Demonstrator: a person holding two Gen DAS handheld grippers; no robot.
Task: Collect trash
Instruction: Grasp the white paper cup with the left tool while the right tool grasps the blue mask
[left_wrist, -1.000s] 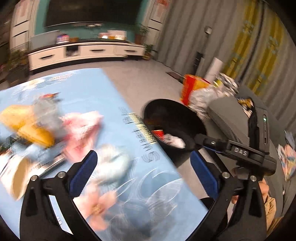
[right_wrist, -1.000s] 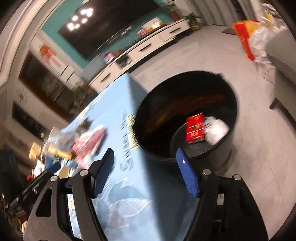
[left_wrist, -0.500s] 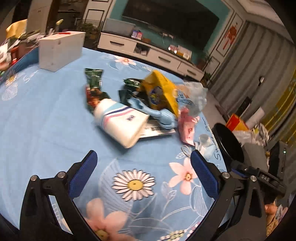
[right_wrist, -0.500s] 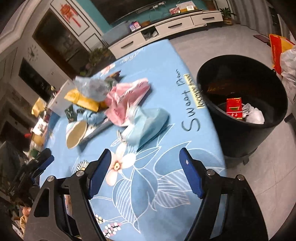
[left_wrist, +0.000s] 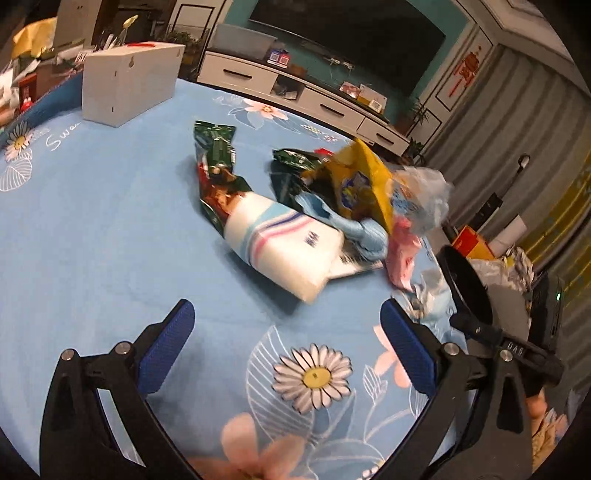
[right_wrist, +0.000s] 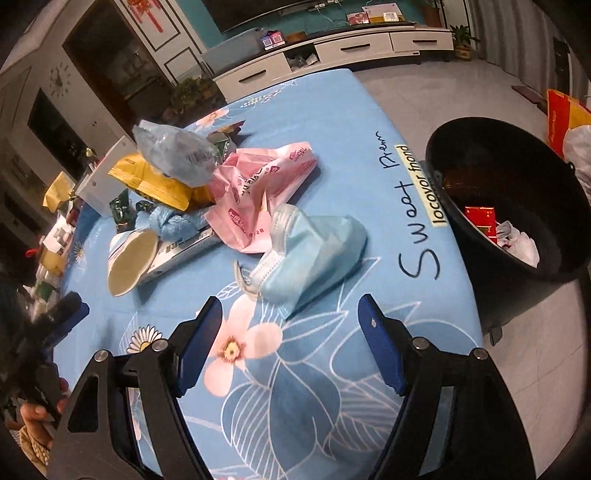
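Observation:
A heap of trash lies on the blue flowered tablecloth (left_wrist: 92, 236). In the left wrist view it holds a striped paper cup (left_wrist: 284, 245) on its side, green wrappers (left_wrist: 216, 155), a yellow bag (left_wrist: 360, 181) and a pink bag (left_wrist: 402, 254). My left gripper (left_wrist: 284, 350) is open and empty, short of the cup. In the right wrist view a light blue face mask (right_wrist: 314, 251) lies nearest, with the pink bag (right_wrist: 258, 184), a clear bag (right_wrist: 173, 153) and the cup (right_wrist: 129, 262) behind. My right gripper (right_wrist: 290, 343) is open and empty just before the mask. The black bin (right_wrist: 517, 192) stands right of the table.
A white box (left_wrist: 129, 86) stands at the table's far left. A red pack (right_wrist: 480, 218) and white crumpled trash (right_wrist: 521, 243) lie in the bin. The other gripper (left_wrist: 517, 350) shows at the right of the left wrist view. A TV cabinet (right_wrist: 351, 48) stands behind.
Both grippers swung from the bin toward the trash heap on the table. The left now faces the cup and the right has come close to the face mask. Both stayed open.

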